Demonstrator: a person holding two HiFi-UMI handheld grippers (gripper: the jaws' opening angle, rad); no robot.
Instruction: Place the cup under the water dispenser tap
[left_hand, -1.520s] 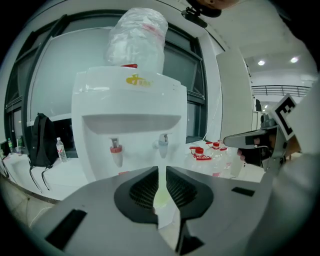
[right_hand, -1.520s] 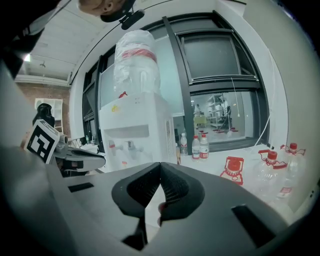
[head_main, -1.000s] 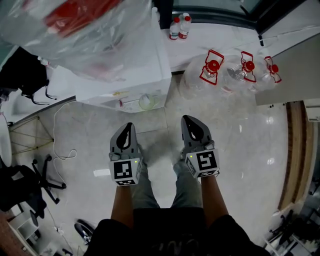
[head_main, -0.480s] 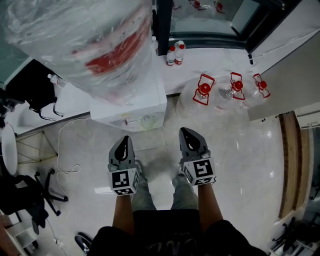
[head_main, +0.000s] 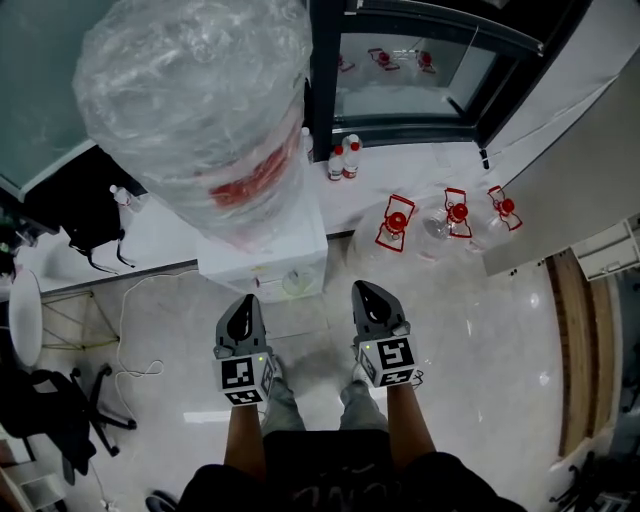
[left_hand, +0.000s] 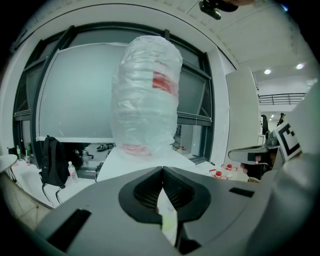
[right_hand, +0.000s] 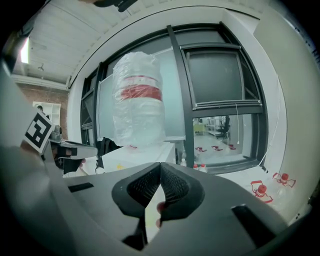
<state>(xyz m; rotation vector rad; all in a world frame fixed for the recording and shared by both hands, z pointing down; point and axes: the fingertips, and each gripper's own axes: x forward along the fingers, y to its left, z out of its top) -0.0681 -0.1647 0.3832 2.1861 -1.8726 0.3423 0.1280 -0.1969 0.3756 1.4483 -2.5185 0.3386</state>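
In the head view a white water dispenser (head_main: 262, 252) stands ahead, topped by a big plastic-wrapped bottle (head_main: 200, 100) with a red label. A small pale round cup (head_main: 293, 284) sits at the dispenser's front, low down. My left gripper (head_main: 243, 316) and right gripper (head_main: 371, 302) are held side by side just short of the dispenser, both pointing at it. Both are shut with nothing between the jaws. In the left gripper view the wrapped bottle (left_hand: 147, 100) rises above my left gripper (left_hand: 162, 169). In the right gripper view the bottle (right_hand: 137, 105) stands above my right gripper (right_hand: 160, 165).
Clear water jugs with red handles (head_main: 397, 222) lie on the floor right of the dispenser, and two small bottles (head_main: 340, 162) stand by the dark window frame (head_main: 322, 90). A black bag (head_main: 80, 215), a white cable (head_main: 130, 320) and a black office chair (head_main: 50, 410) are at the left.
Both grippers have risen together, still shut. The head view has pulled up and back, so the whole wrapped bottle and the window behind it now show.
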